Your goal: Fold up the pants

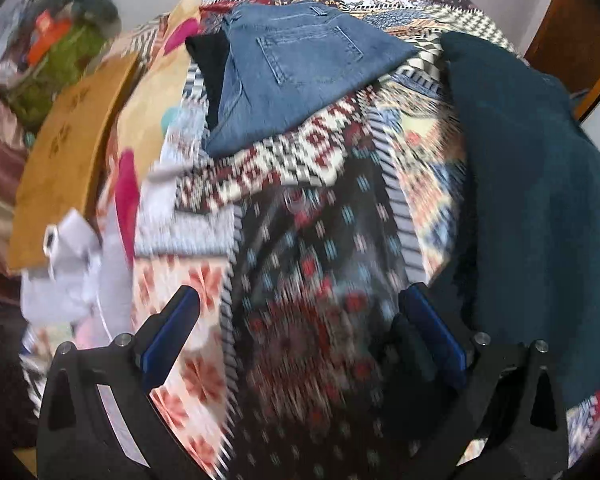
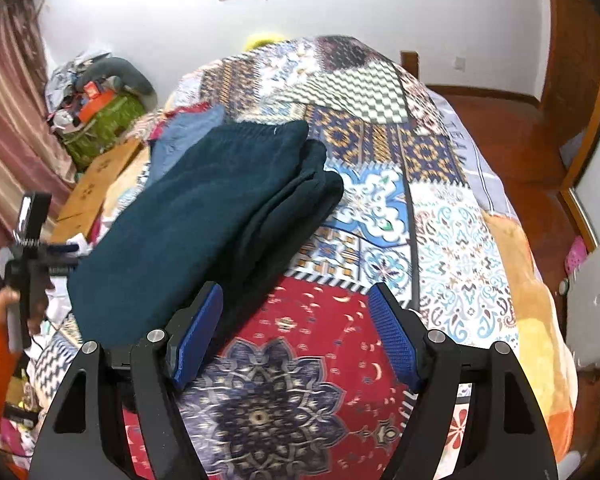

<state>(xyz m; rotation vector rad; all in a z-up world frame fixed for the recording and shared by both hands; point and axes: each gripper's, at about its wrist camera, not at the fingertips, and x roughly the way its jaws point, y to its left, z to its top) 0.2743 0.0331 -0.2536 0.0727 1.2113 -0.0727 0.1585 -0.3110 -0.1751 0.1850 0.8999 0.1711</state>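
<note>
Dark teal pants lie folded in a thick stack on the patchwork bedspread; they also show at the right of the left wrist view. Folded blue jeans lie further back on the bed, partly hidden behind the teal stack in the right wrist view. My left gripper is open and empty above the bedspread, left of the teal pants. My right gripper is open and empty, just off the near edge of the teal stack. The left gripper also shows from outside, in a hand.
A brown cardboard box and white crumpled items sit at the bed's left edge. A green bag with clutter stands by the curtain. Wooden floor and a door frame lie right of the bed.
</note>
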